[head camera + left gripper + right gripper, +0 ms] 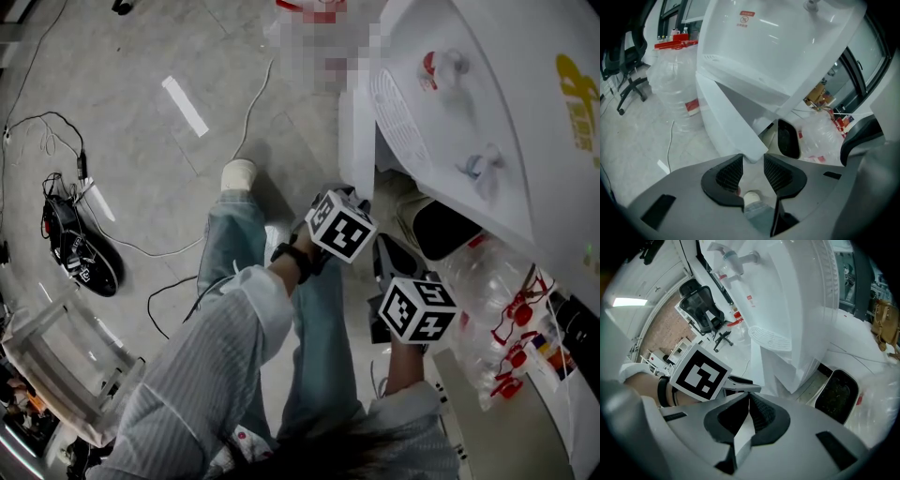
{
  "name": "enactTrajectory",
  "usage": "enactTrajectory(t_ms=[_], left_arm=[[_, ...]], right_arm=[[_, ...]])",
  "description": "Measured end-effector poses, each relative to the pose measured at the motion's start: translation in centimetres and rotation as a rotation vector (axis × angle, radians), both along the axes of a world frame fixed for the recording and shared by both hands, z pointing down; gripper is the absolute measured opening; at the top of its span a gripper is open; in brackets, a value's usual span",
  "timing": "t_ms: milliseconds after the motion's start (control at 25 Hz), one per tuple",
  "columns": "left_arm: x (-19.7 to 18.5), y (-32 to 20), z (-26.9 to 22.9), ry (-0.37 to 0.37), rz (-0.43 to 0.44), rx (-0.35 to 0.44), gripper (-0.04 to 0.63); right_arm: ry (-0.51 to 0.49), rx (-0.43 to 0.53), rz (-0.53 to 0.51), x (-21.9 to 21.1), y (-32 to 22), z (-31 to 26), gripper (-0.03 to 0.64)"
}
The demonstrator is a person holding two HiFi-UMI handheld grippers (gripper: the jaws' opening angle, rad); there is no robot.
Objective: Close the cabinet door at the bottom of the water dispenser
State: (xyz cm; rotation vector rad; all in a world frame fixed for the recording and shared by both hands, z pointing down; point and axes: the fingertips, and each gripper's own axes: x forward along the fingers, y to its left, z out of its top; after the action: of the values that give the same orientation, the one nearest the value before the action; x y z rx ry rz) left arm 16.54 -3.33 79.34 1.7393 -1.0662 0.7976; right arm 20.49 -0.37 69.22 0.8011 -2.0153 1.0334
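Left gripper (pixel 753 158) jaws apart, gripping nothing. Corner of flat white plastic cabinet door (pixel 725 123) sits right between its tips. Door stands open below big white water dispenser (pixel 768 51). Right gripper (pixel 749 397) closed tight, empty.

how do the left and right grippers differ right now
The left gripper has its fingers apart; the right gripper has its fingers together. The lower corner of the cabinet door sits at the gap between the left gripper's fingertips; the right gripper has nothing between its own. Both point down toward the base of the water dispenser.
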Motion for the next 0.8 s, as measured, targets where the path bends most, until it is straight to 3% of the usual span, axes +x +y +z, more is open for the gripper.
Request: enactTrajectory(t_ms=[560, 800], left_arm=[[4.7, -3.4, 0.0, 0.001, -0.006, 0.059, 0.14], [5.8, -4.2, -0.1, -0.016, 0.038, 0.068, 0.137]], right_arm=[[0.013, -0.018, 0.049, 4.0, 0.8, 1.5, 0.014], [0.016, 0.002, 0.09, 5.5, 0.2, 1.5, 0.014]])
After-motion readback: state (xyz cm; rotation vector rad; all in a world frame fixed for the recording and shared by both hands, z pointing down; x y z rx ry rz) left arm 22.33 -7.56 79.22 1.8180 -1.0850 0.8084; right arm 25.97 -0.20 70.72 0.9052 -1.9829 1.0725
